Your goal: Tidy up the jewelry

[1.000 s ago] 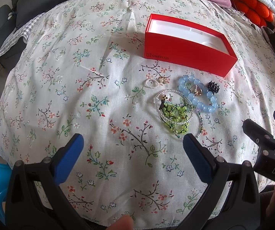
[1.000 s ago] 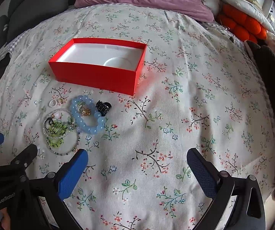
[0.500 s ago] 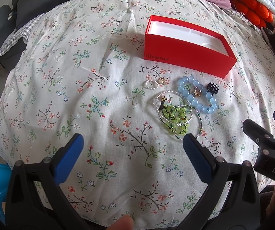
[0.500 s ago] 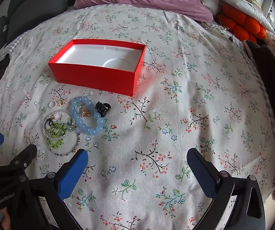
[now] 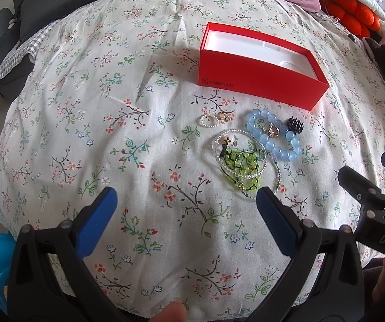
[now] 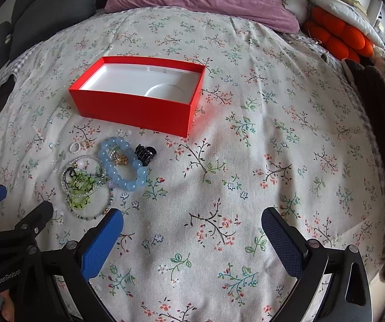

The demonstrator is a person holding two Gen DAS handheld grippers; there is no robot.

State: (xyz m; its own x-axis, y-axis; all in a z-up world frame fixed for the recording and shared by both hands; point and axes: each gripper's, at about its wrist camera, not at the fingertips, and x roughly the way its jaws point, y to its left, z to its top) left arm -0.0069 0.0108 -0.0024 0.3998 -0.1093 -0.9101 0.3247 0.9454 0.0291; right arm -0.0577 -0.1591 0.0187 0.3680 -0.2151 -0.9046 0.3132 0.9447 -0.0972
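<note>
step: none begun; red box (image 6: 139,107) lay empty, jewelry pile (image 5: 248,147) beside it. left gripper (image 5: 184,204) and right gripper (image 6: 192,222) gaped, unladen. next, likely: reach blue bead bracelet (image 6: 124,165).

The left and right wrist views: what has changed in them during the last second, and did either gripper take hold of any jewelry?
Nothing visibly changed. The left gripper and right gripper hover with jaws open and hold nothing. The pale blue bead bracelet, green bead bracelets and small black hair claw lie on the floral bedsheet, beside the open red cardboard box, as before.
</note>
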